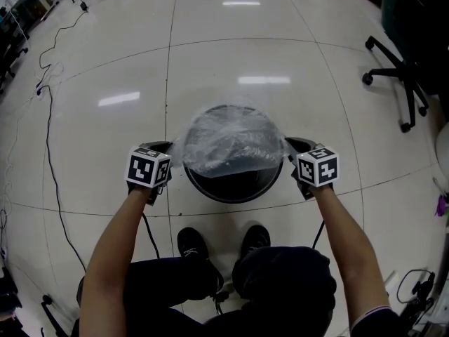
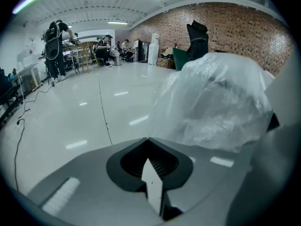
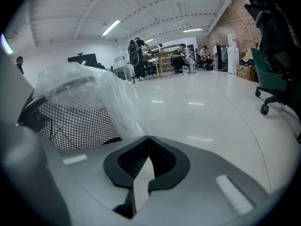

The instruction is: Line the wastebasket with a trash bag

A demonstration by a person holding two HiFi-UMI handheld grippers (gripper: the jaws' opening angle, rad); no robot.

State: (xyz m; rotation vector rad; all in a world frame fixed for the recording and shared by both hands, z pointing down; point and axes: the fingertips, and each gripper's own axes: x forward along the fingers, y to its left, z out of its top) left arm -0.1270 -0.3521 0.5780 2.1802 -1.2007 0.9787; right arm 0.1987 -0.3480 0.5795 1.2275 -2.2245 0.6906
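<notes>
Pinching the trash bag (image 1: 228, 144), left claw (image 2: 148, 139) and right claw (image 3: 149, 137) closed.

Translucent whitish trash bag (image 1: 228, 142); black mesh wastebasket (image 3: 75, 121); seemingly off-white floor (image 1: 210, 48)

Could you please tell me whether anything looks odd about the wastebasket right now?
The trash bag balloons above the wastebasket instead of hanging inside, leaving the near rim bare. The left claw and right claw pinch its edges.

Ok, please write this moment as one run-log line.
left gripper shut on trash bag edge | right gripper shut on opposite edge | bag spread over wastebasket mouth
</notes>
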